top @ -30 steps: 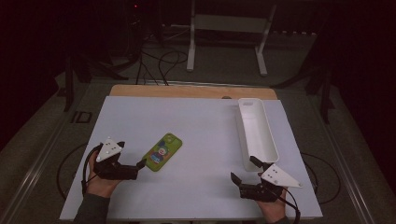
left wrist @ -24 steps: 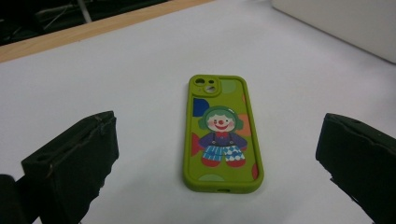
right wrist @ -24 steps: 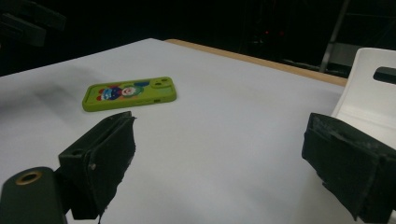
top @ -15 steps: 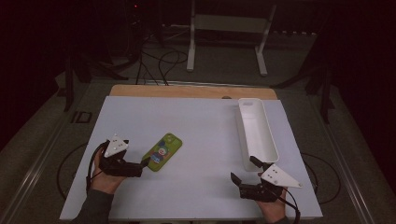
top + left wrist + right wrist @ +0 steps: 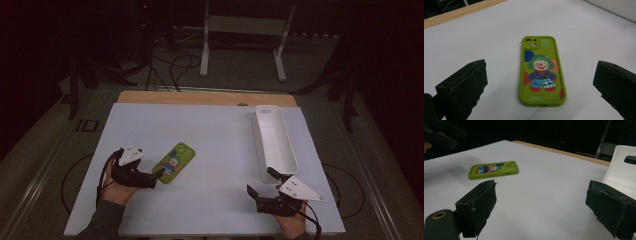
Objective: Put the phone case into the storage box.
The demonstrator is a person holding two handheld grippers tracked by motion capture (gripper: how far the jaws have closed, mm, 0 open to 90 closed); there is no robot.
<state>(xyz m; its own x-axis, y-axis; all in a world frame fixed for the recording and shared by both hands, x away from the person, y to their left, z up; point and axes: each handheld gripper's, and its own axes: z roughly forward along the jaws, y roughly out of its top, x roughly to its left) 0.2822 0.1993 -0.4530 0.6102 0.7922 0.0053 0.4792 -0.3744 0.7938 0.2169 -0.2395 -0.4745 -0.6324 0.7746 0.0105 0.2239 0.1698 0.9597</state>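
A green phone case (image 5: 174,162) with a clown picture lies flat on the white table (image 5: 210,135), left of centre. My left gripper (image 5: 156,176) is open right at the case's near end; in the left gripper view the case (image 5: 541,72) lies between and just beyond the two spread jaws. My right gripper (image 5: 261,182) is open near the table's front right, with nothing between its jaws. In the right gripper view the case (image 5: 493,170) lies farther off to the left.
A long white tray (image 5: 275,141) stands along the right side of the table, just beyond my right gripper; its end wall (image 5: 621,167) is close on the right. A wooden strip (image 5: 205,97) edges the far side. Cables and a stand lie on the dark floor behind.
My left gripper has moved right and forward, closing in on the near end of the green case. The right gripper has stayed put.
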